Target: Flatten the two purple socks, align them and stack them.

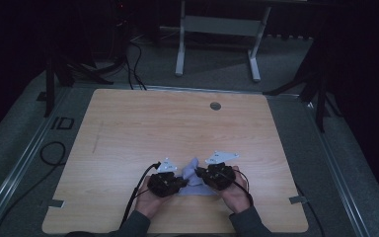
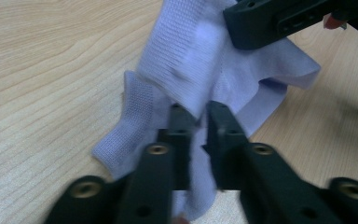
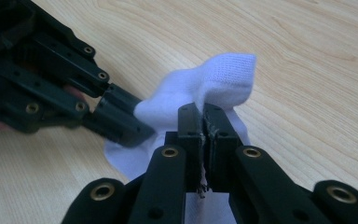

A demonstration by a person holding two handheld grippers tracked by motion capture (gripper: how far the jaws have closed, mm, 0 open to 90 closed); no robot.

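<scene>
A white knitted sock [image 1: 193, 178] lies crumpled on the wooden table [image 1: 177, 128], near the edge closest to the person and about midway along it, held between the two grippers. In the high view the left gripper [image 1: 180, 181] comes at the sock from the left and the right gripper [image 1: 201, 174] from the right, each carried in one of the person's hands, whose sleeves enter from the bottom. Left gripper view: the left gripper [image 2: 197, 114] has its jaws nearly together with a fold of the sock [image 2: 205, 60] pinched between them; the fabric runs down through the narrow gap and bunches above the tips, with the ribbed cuff to the left resting on the table [image 2: 51, 70]. The right gripper's jaw [image 2: 279, 21] enters at the upper right and sits on the sock's upper part. Right gripper view: the right gripper [image 3: 202, 112] has its jaws pressed tight on a thin layer of the sock [image 3: 205, 84], which rises in a rounded hump just beyond the tips. The left gripper [image 3: 121, 121] reaches in from the left and touches the same sock at its lower left. Both grippers are clamped on the sock, close together but not touching each other. A small grey round insert [image 1: 215, 105] sits in the table near its far edge.
</scene>
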